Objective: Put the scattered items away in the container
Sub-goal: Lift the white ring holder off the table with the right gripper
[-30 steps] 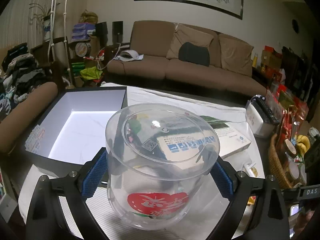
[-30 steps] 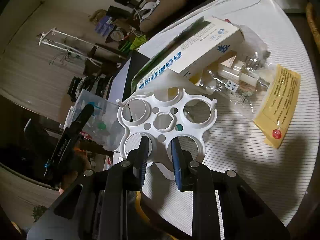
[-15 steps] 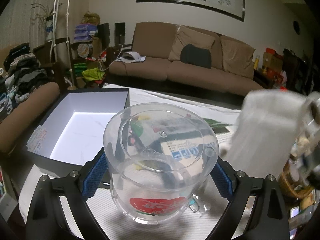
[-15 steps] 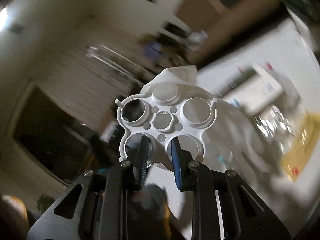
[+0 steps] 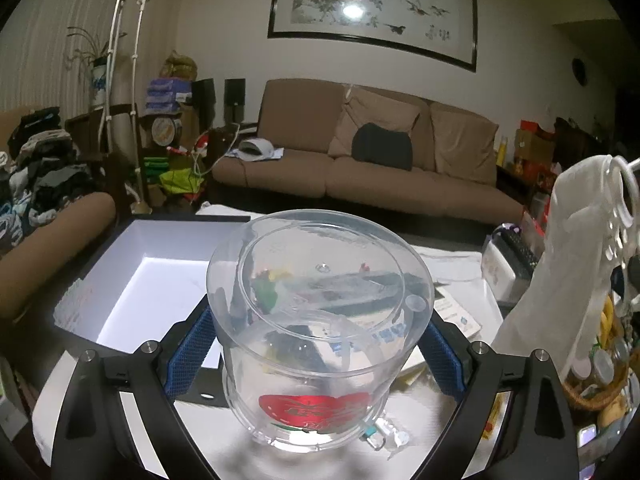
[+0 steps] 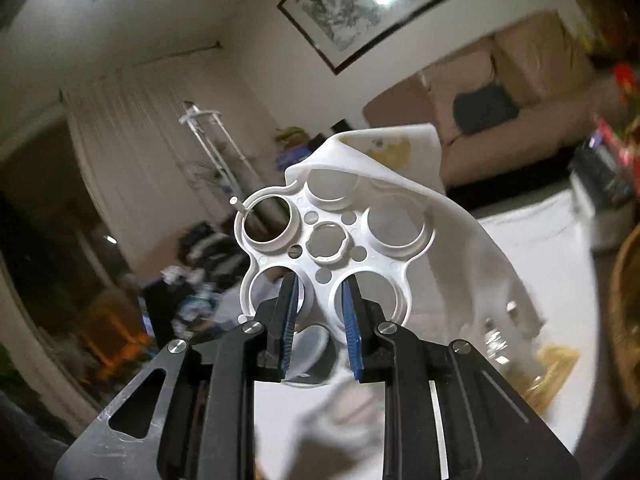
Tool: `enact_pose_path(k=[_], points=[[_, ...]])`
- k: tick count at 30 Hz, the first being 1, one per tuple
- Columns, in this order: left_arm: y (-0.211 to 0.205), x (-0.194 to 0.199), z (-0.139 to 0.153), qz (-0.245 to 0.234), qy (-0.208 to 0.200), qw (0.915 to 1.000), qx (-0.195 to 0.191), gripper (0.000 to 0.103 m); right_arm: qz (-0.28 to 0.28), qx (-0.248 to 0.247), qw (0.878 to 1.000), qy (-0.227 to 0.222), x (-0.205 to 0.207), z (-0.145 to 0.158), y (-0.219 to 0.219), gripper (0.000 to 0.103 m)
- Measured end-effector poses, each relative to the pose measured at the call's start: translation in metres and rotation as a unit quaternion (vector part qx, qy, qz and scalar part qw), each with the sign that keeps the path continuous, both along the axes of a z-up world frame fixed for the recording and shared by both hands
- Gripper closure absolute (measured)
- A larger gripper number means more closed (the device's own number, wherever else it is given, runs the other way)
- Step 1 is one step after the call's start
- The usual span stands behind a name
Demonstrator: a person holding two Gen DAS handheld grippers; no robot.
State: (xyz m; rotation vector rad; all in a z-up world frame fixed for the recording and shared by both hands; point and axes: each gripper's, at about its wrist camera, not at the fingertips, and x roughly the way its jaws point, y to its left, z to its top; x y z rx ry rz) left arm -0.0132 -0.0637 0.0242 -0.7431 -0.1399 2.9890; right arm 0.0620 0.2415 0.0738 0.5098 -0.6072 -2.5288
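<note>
Above worktop (image 5: 224, 440): left tool (image 5: 316, 344) pinched clear tub (image 5: 320, 316) for boxing; right tool (image 6: 318, 312) clamped white ring tray (image 6: 332, 248), bag draped.

Ahead of me a brown sofa (image 5: 360, 160) runs along the far wall, with a tan cushion (image 5: 378, 122) propped on it and a dark cushion (image 5: 382, 146) leaning on that one. A framed ink painting (image 5: 374, 8) hangs above, a ceiling light reflected in its glass. At my left I see a white pole stand (image 5: 120, 80) upright beside a heap of clothes (image 5: 36, 168). At my right a wicker basket (image 5: 600, 380) holds jars, with bananas (image 5: 606, 312) just beside it. A remote control (image 5: 518, 248) lies on a white case.
</note>
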Motion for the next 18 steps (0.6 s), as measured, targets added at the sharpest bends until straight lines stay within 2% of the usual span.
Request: enact_pose_path(k=[4,9,17,18], points=[[-0.002,-0.005,0.006,-0.001,0.015,0.9999,0.001,0.009,-0.068,0.065,0.996,-0.003,0.003,0.014,-0.014,0.083],[-0.003,-0.008,0.009,0.007,0.024,0.9996,-0.011,0.009,-0.13,0.171,0.976,-0.026,-0.003,0.02,-0.043,0.083],[-0.004,-0.006,0.009,0.007,0.028,0.9994,-0.017,0.009,-0.149,0.18,0.972,-0.02,-0.012,0.033,-0.069,0.083],[-0.004,-0.006,0.009,0.008,0.027,0.9994,-0.019,0.009,-0.151,0.185,0.971,-0.017,-0.01,0.027,-0.072,0.083]])
